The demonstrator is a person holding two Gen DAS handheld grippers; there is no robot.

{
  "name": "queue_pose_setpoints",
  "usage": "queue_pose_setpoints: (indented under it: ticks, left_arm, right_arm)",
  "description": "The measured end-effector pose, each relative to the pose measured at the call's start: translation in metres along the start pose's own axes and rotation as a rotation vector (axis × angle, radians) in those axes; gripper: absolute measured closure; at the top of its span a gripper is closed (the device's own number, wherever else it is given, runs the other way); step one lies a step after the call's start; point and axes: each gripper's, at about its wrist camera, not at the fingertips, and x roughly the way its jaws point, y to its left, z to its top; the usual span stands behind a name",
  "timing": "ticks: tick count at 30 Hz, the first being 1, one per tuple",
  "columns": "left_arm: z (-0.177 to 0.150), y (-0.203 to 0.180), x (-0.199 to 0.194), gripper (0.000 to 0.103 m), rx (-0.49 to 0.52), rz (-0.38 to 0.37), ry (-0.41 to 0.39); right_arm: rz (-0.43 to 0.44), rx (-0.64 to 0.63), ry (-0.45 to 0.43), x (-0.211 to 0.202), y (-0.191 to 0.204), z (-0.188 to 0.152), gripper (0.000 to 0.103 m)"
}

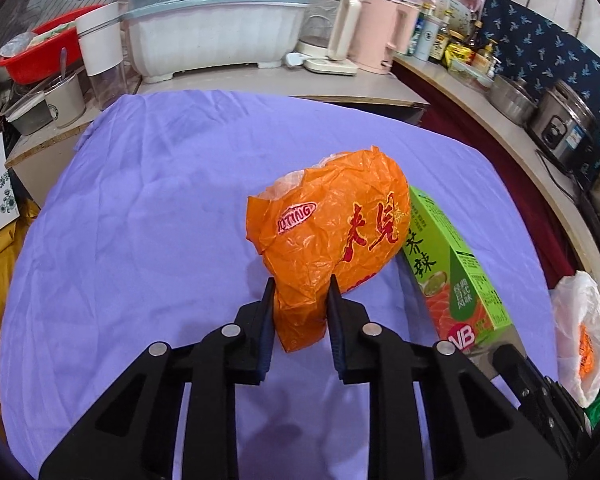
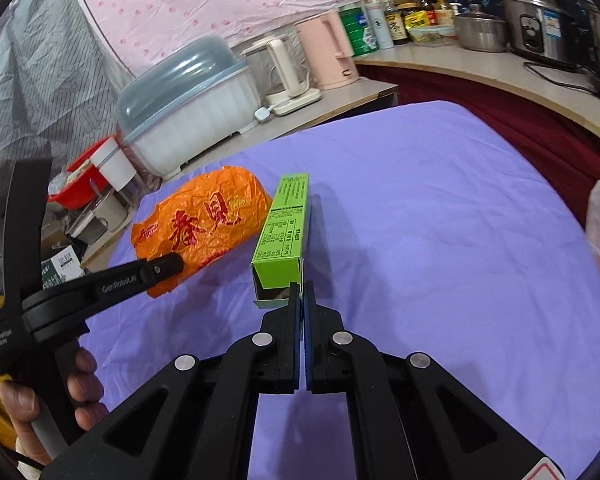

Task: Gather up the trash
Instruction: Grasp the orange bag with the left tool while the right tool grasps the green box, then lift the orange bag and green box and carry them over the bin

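An orange plastic wrapper [image 1: 332, 232] with red lettering is lifted off the purple tablecloth [image 1: 148, 208], and my left gripper [image 1: 300, 290] is shut on its lower end. The same orange wrapper [image 2: 204, 220] shows in the right wrist view with the left gripper [image 2: 168, 266] clamped on it. A green carton [image 2: 286, 232] with an open end is held by its flap edge in my right gripper [image 2: 303, 290], which is shut on it. That green carton [image 1: 452, 272] appears to the wrapper's right in the left wrist view.
A white plastic bag [image 1: 580, 332] with orange print hangs at the table's right edge. Behind the table stand a lidded white dish rack [image 1: 216, 28], kettles [image 1: 376, 32], a red basin [image 1: 40, 52] and a rice cooker [image 2: 540, 24]. A hand [image 2: 76, 392] grips the left tool's handle.
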Motion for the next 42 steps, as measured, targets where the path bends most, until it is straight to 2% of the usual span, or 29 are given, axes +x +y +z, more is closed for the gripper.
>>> queue_pose_setpoints:
  ticks: [10, 23, 32, 42]
  left_arm:
    - [-0.033, -0.086, -0.042, 0.081, 0.078, -0.058, -0.014]
    - [-0.050, -0.189, -0.082, 0.081, 0.199, -0.127, -0.051]
    - [-0.060, -0.249, -0.093, 0.081, 0.271, -0.167, -0.060]
    - [-0.078, -0.308, -0.095, 0.081, 0.360, -0.215, -0.046]
  right_arm:
    - [-0.042, 0.059, -0.086, -0.075, -0.063, 0.002, 0.101]
    - [-0.110, 0.114, -0.225, -0.165, -0.138, 0.017, 0.101]
    - [-0.167, 0.159, -0.293, -0.207, -0.187, 0.025, 0.101]
    - [-0.239, 0.211, -0.328, -0.239, -0.237, 0.020, 0.101]
